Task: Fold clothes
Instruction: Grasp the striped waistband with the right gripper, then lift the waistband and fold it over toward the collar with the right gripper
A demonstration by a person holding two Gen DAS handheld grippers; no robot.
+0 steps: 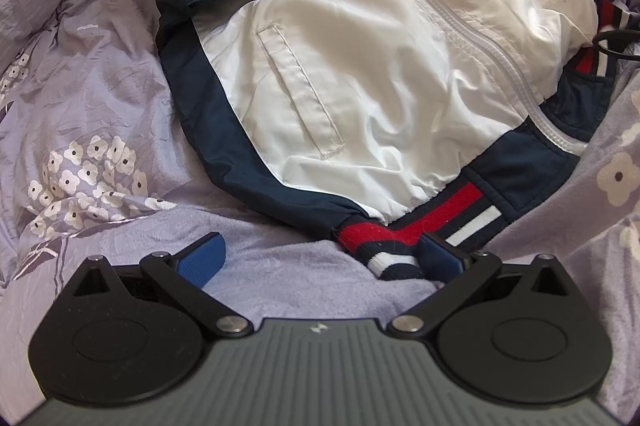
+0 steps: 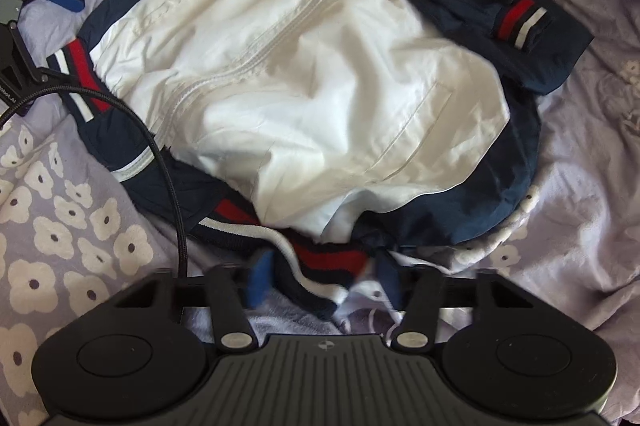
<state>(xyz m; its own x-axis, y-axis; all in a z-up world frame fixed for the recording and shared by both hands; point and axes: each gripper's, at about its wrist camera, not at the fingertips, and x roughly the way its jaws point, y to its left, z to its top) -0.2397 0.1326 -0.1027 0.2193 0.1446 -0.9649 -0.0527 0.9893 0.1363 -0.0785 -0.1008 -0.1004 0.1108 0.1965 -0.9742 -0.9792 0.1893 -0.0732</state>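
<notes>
Right wrist: right tongs [image 2: 320, 280] narrowed around jacket's [image 2: 320, 85] ribbed hem [image 2: 328, 262] — left tongs [image 1: 320, 258] spread wide.

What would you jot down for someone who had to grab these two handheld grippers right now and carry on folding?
Left gripper: jaws wide open, one blue pad beside the jacket's red, white and navy ribbed hem, nothing pinched.
Right gripper: jaws partly closed with the striped hem between the blue pads; whether they press on it yet is unclear.
The white and navy zip-up nylon jacket lies bunched, front up, on the lilac flowered bedsheet. One navy sleeve with a striped cuff is folded over the chest.
Left to do: secure both hem corners, fold the body over, flatten.
</notes>
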